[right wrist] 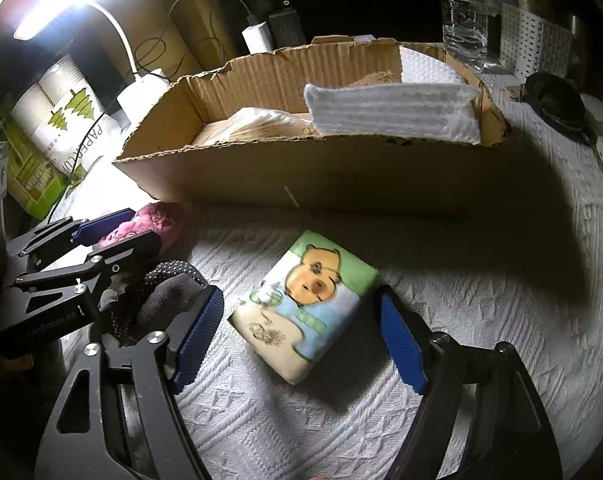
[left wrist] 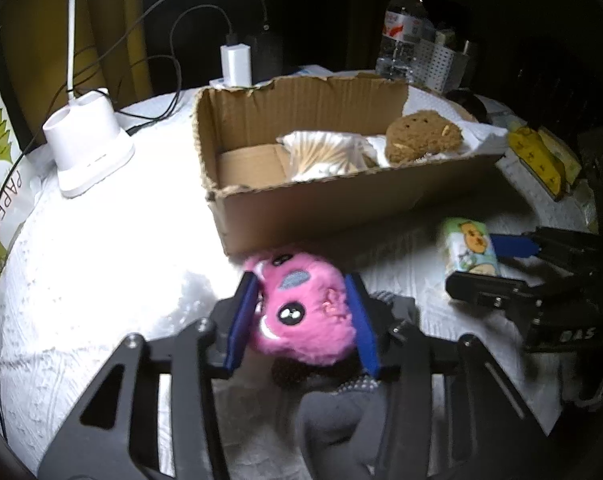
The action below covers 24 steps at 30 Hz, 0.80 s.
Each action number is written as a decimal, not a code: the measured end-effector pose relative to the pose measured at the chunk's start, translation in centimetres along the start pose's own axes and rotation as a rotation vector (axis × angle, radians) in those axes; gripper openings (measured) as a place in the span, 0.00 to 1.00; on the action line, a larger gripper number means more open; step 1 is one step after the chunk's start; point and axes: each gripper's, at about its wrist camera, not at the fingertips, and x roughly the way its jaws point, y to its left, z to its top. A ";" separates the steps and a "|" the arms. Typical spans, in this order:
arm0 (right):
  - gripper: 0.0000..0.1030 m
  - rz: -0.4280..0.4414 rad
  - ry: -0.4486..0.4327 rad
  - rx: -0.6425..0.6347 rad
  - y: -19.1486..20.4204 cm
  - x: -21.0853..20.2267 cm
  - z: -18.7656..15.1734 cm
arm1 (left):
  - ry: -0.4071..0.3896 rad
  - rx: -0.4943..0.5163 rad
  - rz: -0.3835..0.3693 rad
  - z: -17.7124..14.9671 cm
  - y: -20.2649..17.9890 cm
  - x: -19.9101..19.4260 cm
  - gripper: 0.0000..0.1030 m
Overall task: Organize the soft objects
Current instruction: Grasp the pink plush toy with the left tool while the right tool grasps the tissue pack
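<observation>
We see the left gripper (left wrist: pixel 301 316) closed on the pink plush toy (left wrist: pixel 301 308), just before the cardboard box (left wrist: pixel 341 200). The right gripper (right wrist: pixel 301 336) stands wide around the tissue pack (right wrist: pixel 305 304), which lies on the white cloth (right wrist: pixel 481 320). Inside the box rests a brown plush (left wrist: pixel 421 136).

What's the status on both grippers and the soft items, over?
Left gripper shut on fluffy pink plush toy. Right gripper open, straddling bear-print tissue pack. Torn cardboard box just beyond; path unobstructed.
</observation>
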 end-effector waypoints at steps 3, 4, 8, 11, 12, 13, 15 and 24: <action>0.64 -0.008 -0.003 -0.028 0.6 -0.1 -0.1 | -0.006 -0.005 -0.006 -0.1 0.0 -0.4 0.42; 0.61 -0.010 -0.005 -0.035 0.7 -0.2 -0.2 | -0.010 -0.008 -0.009 -0.1 0.0 -0.6 0.42; 0.58 -0.009 -0.016 -0.051 1.2 -0.7 -0.2 | -0.032 -0.021 -0.019 0.0 0.1 -1.7 0.42; 0.58 -0.007 -0.032 -0.057 1.5 -1.4 -0.1 | -0.054 -0.027 -0.027 0.1 0.0 -2.9 0.42; 0.57 -0.006 -0.039 -0.058 1.5 -1.7 -0.1 | -0.060 -0.028 -0.030 0.2 0.0 -3.2 0.42; 0.57 -0.004 -0.045 -0.062 1.6 -2.0 -0.1 | -0.068 -0.028 -0.034 0.3 -0.1 -3.6 0.42; 0.57 -0.002 -0.053 -0.069 1.9 -2.4 0.0 | -0.083 -0.030 -0.036 0.4 -0.2 -4.3 0.42; 0.55 0.005 -0.099 -0.104 2.8 -4.7 0.2 | -0.133 -0.040 -0.049 1.1 -0.6 -6.6 0.42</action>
